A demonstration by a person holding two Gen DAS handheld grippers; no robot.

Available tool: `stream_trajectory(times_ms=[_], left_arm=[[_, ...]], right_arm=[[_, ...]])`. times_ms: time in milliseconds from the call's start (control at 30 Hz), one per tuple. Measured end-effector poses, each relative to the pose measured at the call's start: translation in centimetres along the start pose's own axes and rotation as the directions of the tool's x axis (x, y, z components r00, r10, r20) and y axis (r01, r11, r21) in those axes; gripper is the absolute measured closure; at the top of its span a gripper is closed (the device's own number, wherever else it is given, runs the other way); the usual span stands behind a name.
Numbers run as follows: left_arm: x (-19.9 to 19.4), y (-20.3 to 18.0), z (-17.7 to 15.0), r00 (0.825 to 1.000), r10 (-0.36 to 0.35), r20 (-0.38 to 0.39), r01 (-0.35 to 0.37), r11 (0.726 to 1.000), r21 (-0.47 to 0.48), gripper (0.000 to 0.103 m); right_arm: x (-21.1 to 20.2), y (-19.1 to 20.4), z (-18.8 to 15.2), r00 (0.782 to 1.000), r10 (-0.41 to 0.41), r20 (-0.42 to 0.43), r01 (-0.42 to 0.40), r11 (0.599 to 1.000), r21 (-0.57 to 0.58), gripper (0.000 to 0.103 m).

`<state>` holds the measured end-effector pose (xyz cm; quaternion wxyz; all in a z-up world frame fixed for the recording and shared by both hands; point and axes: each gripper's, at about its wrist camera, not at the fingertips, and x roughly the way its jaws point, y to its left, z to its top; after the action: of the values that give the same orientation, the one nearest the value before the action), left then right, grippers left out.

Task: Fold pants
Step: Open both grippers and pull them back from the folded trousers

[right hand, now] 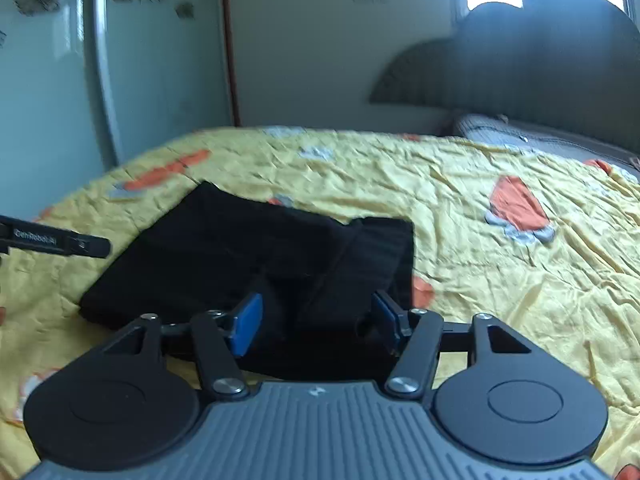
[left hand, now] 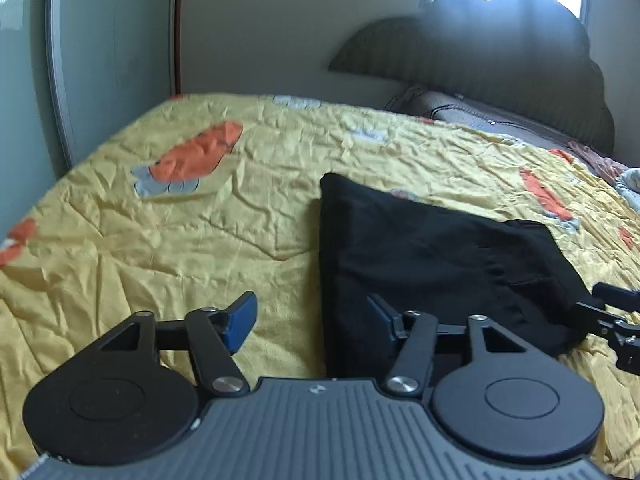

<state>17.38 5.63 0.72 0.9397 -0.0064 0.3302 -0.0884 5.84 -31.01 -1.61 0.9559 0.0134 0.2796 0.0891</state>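
Note:
The black pants (left hand: 432, 264) lie folded in a compact stack on the yellow bedspread (left hand: 180, 240). My left gripper (left hand: 312, 320) is open, straddling the stack's near left edge, its right finger over the cloth. In the right wrist view the pants (right hand: 248, 256) lie just ahead, with a ribbed waistband on top at the right. My right gripper (right hand: 318, 322) is open over the stack's near edge, holding nothing. The right gripper also shows at the right edge of the left wrist view (left hand: 616, 320), and the left gripper shows at the left edge of the right wrist view (right hand: 56, 242).
The bedspread has orange and grey prints and is wrinkled. A dark padded headboard (left hand: 500, 60) and pillows (left hand: 500, 120) are at the far right. A wardrobe door (right hand: 100, 60) and wall stand beyond the bed's far left edge.

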Motion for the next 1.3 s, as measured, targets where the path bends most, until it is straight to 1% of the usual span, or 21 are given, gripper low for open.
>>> stream_trajectory(times_ms=[67, 200, 300, 333, 400, 433, 533, 700, 733, 767, 800, 833, 867, 900, 933, 967, 1000, 1033, 1067, 1167, 1300], left_arm=[[-0.2, -1.1, -0.6, 1.0, -0.02, -0.016, 0.02, 1.0, 0.023, 0.023], [0.9, -2.3, -2.5, 0.996, 0.049, -0.073, -0.046, 0.998, 0.053, 0.027], [-0.8, -1.8, -3.3, 0.998, 0.021, -0.067, -0.021, 1.0, -0.008, 0.026], [-1.5, -1.8, -3.4, 0.998, 0.018, -0.067, -0.019, 1.0, -0.017, 0.026], [-2.5, -2.1, -3.7, 0.998, 0.025, -0.06, -0.026, 1.0, -0.014, 0.023], [-3.0, -2.4, -3.9, 0.998, 0.029, -0.057, -0.029, 1.0, -0.007, 0.023], [-4.2, -3.2, -4.5, 0.998, 0.037, -0.054, -0.037, 0.999, 0.014, 0.02], [-5.9, -3.6, -5.3, 0.997, 0.025, -0.071, -0.025, 1.0, 0.0, 0.016], [-6.0, -3.5, -5.5, 0.997, 0.022, -0.077, -0.022, 1.0, -0.003, 0.015], [-6.1, -3.5, -5.6, 0.997, 0.019, -0.081, -0.019, 1.0, -0.006, 0.013], [-6.2, -3.5, -5.7, 0.996, 0.018, -0.083, -0.019, 1.0, -0.006, 0.012], [-6.2, -3.5, -5.9, 0.996, 0.022, -0.083, -0.023, 1.0, -0.003, 0.012], [-6.1, -3.6, -6.0, 0.996, 0.03, -0.084, -0.029, 1.0, 0.002, 0.012], [-5.9, -3.7, -6.2, 0.995, 0.036, -0.088, -0.036, 0.999, 0.005, 0.012], [-5.6, -3.7, -6.3, 0.995, 0.038, -0.095, -0.037, 0.999, 0.003, 0.012], [-5.4, -3.6, -6.5, 0.994, 0.034, -0.101, -0.034, 0.999, -0.003, 0.012], [-5.2, -3.6, -6.6, 0.994, 0.029, -0.104, -0.031, 0.999, -0.012, 0.012], [-5.0, -3.5, -6.8, 0.994, 0.027, -0.105, -0.029, 0.999, -0.018, 0.012], [-4.7, -3.6, -7.0, 0.994, 0.028, -0.106, -0.03, 0.999, -0.021, 0.012], [-4.2, -3.8, -7.5, 0.994, 0.052, -0.101, -0.054, 0.999, -0.01, 0.012], [-3.8, -3.9, -8.0, 0.994, 0.071, -0.084, -0.072, 0.997, -0.017, 0.012]], right_arm=[[0.3, 0.6, -0.5, 1.0, -0.021, -0.02, 0.021, 0.999, -0.028, 0.031], [1.2, 0.4, -1.3, 0.991, -0.081, -0.106, 0.082, 0.997, 0.007, 0.031], [-1.7, 0.9, -1.1, 0.993, -0.103, -0.06, 0.105, 0.994, 0.03, 0.03], [-2.8, 1.2, -1.2, 0.993, -0.111, -0.043, 0.112, 0.993, 0.034, 0.027], [-4.7, 1.8, -1.3, 0.994, -0.107, -0.024, 0.108, 0.993, 0.052, 0.014], [-5.5, 2.2, -1.4, 0.996, -0.091, -0.018, 0.092, 0.994, 0.052, 0.013], [-7.8, 3.7, -1.8, 0.998, -0.067, -0.015, 0.067, 0.998, 0.012, 0.009], [-11.5, 6.7, -1.6, 0.994, -0.103, -0.04, 0.099, 0.991, -0.092, 0.007], [-12.4, 7.0, -1.3, 0.995, -0.084, -0.051, 0.081, 0.994, -0.069, 0.007], [-13.5, 7.0, -0.8, 0.998, -0.013, -0.068, 0.013, 1.0, -0.009, 0.007], [-14.4, 6.2, -0.2, 0.989, 0.122, -0.079, -0.114, 0.988, 0.1, 0.006], [-15.1, 5.1, 0.1, 0.953, 0.298, -0.055, -0.277, 0.93, 0.24, 0.005], [-15.3, 4.0, 0.2, 0.903, 0.43, -0.007, -0.401, 0.847, 0.349, 0.001], [-15.2, 3.3, 0.2, 0.87, 0.491, 0.041, -0.463, 0.786, 0.41, 0.0], [-15.2, 3.1, 0.3, 0.875, 0.479, 0.067, -0.46, 0.782, 0.421, 0.0], [-15.0, 3.3, 0.4, 0.909, 0.412, 0.062, -0.401, 0.827, 0.394, 0.0], [-14.5, 3.7, 0.3, 0.952, 0.304, 0.035, -0.296, 0.888, 0.352, 0.0], [-13.8, 4.2, 0.1, 0.98, 0.201, 0.009, -0.194, 0.931, 0.31, 0.0], [-12.9, 4.6, -0.2, 0.992, 0.129, -0.007, -0.123, 0.956, 0.267, 0.0], [-9.9, 5.4, -1.8, 0.998, -0.021, -0.052, 0.029, 0.985, 0.168, 0.0], [-8.1, 5.8, -3.9, 0.992, -0.122, -0.026, 0.124, 0.988, 0.092, 0.0]])
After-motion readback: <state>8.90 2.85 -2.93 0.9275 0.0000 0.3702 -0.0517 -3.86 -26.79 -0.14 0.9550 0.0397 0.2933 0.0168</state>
